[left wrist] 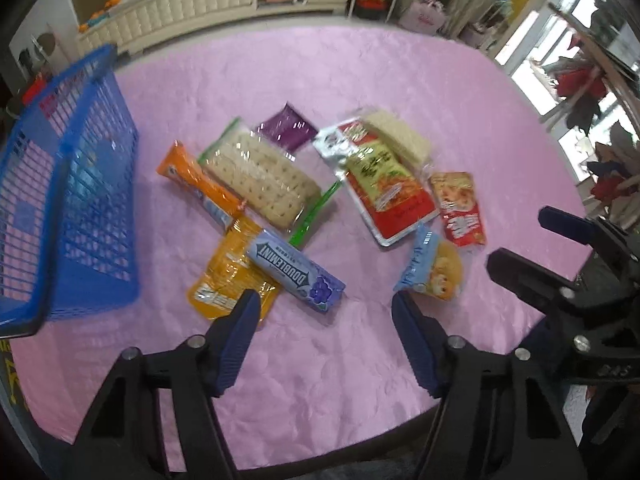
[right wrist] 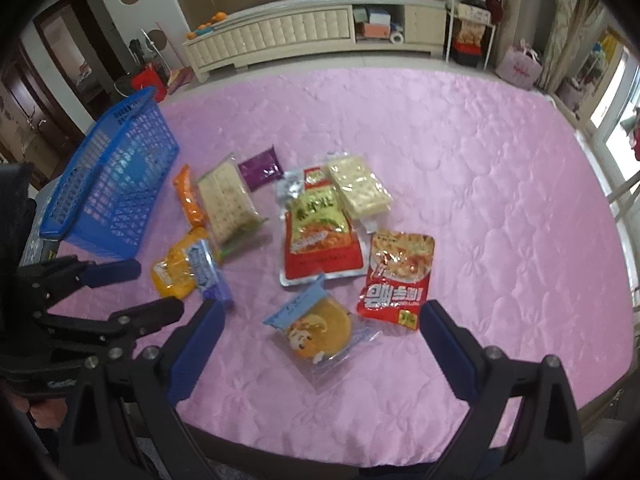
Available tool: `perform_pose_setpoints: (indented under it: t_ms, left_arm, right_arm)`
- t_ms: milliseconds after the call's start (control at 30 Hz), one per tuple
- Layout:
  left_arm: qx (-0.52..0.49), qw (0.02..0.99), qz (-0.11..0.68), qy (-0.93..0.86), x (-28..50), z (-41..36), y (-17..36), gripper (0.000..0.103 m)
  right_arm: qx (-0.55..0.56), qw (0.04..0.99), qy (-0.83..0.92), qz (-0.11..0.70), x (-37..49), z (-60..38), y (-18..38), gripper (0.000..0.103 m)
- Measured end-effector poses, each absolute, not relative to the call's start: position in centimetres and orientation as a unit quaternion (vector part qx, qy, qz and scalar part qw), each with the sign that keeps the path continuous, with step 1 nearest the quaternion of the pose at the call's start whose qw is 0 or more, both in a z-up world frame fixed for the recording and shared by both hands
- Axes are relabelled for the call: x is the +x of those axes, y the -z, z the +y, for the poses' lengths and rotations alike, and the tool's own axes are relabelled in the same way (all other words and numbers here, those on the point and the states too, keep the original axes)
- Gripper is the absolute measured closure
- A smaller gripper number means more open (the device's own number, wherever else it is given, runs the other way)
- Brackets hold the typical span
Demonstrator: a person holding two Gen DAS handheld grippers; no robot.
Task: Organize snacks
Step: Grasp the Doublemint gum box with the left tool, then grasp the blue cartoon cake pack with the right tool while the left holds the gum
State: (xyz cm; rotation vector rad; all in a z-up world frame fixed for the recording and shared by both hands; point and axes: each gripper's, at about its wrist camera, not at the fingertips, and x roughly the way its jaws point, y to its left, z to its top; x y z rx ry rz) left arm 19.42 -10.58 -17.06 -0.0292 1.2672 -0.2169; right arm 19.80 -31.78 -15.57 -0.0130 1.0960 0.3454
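Several snack packs lie on the pink tablecloth (left wrist: 400, 80). A blue Doublemint pack (left wrist: 296, 270) rests on a yellow pouch (left wrist: 228, 276), next to an orange tube (left wrist: 200, 184) and a cracker pack (left wrist: 260, 176). A large red-green pouch (right wrist: 320, 236), a red noodle pack (right wrist: 396, 276) and a clear-wrapped cake (right wrist: 320, 332) lie to the right. My left gripper (left wrist: 324, 312) is open and empty just in front of the Doublemint pack. My right gripper (right wrist: 320, 320) is open and empty, its fingers on either side of the cake.
A blue lattice basket (left wrist: 76, 200) stands at the table's left, seen also in the right wrist view (right wrist: 116, 176). A purple packet (left wrist: 286, 128) and a pale cracker pack (right wrist: 358, 190) lie farther back. A cream cabinet (right wrist: 280, 36) stands beyond the table.
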Motion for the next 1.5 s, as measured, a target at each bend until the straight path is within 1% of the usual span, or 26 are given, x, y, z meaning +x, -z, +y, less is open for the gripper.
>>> perform_pose_setpoints:
  t_ms: [167,233,467,567,733,833,967,1133,1233,1500]
  left_arm:
    - [-0.031,0.783,0.615,0.086,21.4,-10.7,19.5,0.037]
    - [-0.04,0.777,0.624,0.073,22.1,-10.4,20.7,0.044]
    - [-0.042,0.762,0.644,0.058,23.7,-10.2,23.4,0.047]
    - [-0.023,0.761,0.646,0.053,24.1,-10.6,24.1,0.053]
    - [0.015,0.768,0.636,0.075,23.8,-11.9,24.2,0.07]
    - [0.041,0.772,0.627,0.096,22.7,-13.0,23.8,0.074]
    - [0.01,0.777,0.617,0.126,20.9,-12.9,23.2,0.074]
    - [-0.021,0.786,0.599,0.15,18.3,-11.7,21.8,0.074]
    - [-0.036,0.791,0.592,0.151,17.2,-10.8,21.2,0.074]
    - [-0.06,0.788,0.592,0.156,16.6,-9.9,22.0,0.074]
  right_arm:
    - [-0.001,0.834,-0.162,0.528,20.8,-32.3,16.9,0.004]
    - [0.006,0.831,-0.163,0.532,21.2,-32.5,17.5,0.004]
    - [0.012,0.823,-0.168,0.543,22.0,-33.0,19.1,0.004]
    - [0.018,0.821,-0.167,0.546,22.2,-33.4,19.4,0.004]
    - [0.024,0.821,-0.167,0.546,21.9,-34.1,19.6,0.004]
    - [0.022,0.822,-0.166,0.545,21.5,-34.6,19.4,0.004]
    - [0.013,0.822,-0.183,0.54,20.8,-33.9,19.3,0.004]
    - [-0.021,0.812,-0.245,0.529,19.2,-32.1,19.3,0.004]
    - [-0.051,0.814,-0.254,0.52,18.9,-31.6,19.7,0.004]
    - [-0.127,0.79,-0.3,0.519,19.6,-29.3,20.8,0.004]
